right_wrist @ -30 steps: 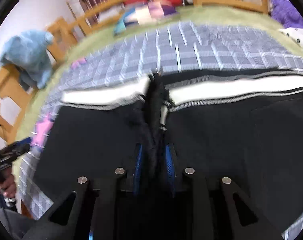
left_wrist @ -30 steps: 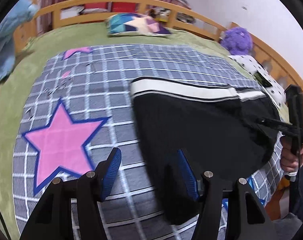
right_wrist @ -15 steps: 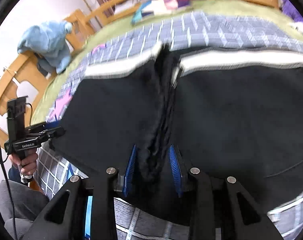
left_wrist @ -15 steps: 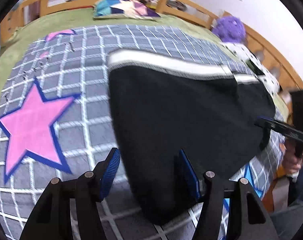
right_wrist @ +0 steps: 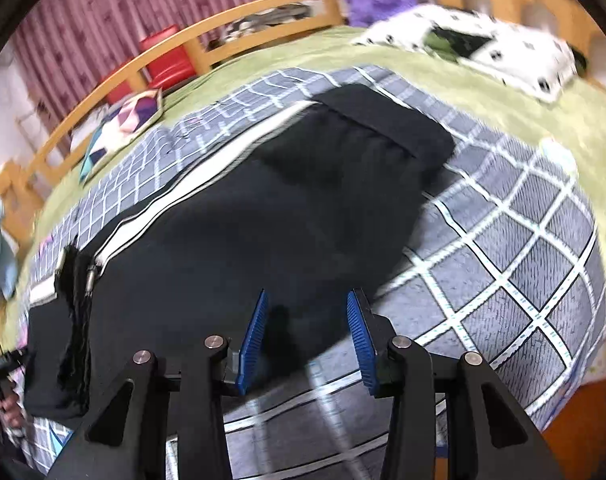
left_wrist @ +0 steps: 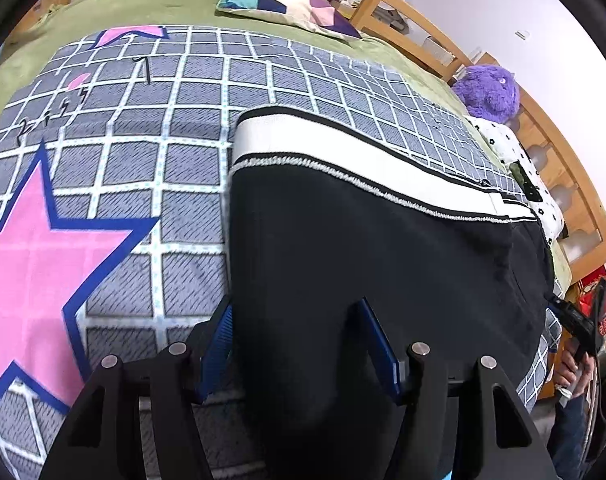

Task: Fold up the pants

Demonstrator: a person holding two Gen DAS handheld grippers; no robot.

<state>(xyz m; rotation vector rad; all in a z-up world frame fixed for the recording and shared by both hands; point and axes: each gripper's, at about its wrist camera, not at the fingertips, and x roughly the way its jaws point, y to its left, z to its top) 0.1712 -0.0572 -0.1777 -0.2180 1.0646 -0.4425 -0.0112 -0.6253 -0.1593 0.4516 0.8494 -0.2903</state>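
The black pants with a white side stripe (left_wrist: pixel 383 248) are lying flat on the grey checked bedspread (left_wrist: pixel 151 152). Left gripper (left_wrist: pixel 299 344) jaws are straddling their edge, released; right gripper (right_wrist: pixel 309 332) jaws have just been opening, gripping nothing.

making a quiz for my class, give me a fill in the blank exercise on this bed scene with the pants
1. The pants are mostly ____ in colour.
2. The stripe along the pants is ____.
3. The big star printed on the checked blanket is ____.
4. The plush toy by the bed rail is ____.

Missing words: black; white; pink; purple
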